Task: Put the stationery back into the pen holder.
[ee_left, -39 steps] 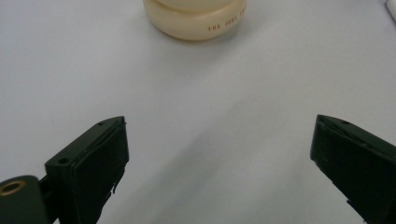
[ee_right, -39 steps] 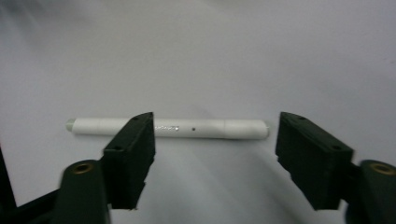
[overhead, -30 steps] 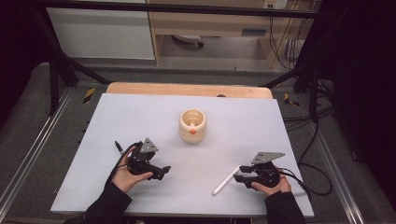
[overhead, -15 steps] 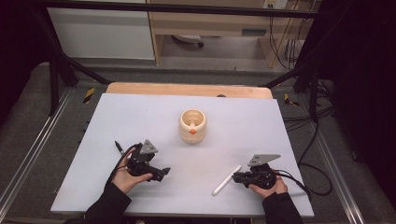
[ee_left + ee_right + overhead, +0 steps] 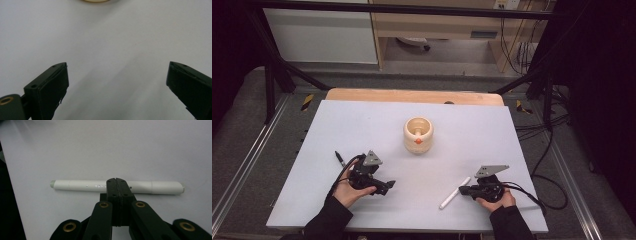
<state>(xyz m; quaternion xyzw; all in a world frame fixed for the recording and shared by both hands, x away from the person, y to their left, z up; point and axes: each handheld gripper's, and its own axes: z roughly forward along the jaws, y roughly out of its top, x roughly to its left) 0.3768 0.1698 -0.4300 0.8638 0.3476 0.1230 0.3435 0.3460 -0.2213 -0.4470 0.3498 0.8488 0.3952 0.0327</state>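
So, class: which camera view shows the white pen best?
The right gripper view: the white pen lies full-length across the frame, just beyond the right gripper's closed jaws. The high view shows it small, and the left gripper view shows bare table.

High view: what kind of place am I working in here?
Probably a lab recording rig, not a home. A bare white table sits inside a black metal frame, loose cables trail at the right, and only a small cup and a white marker are laid out.
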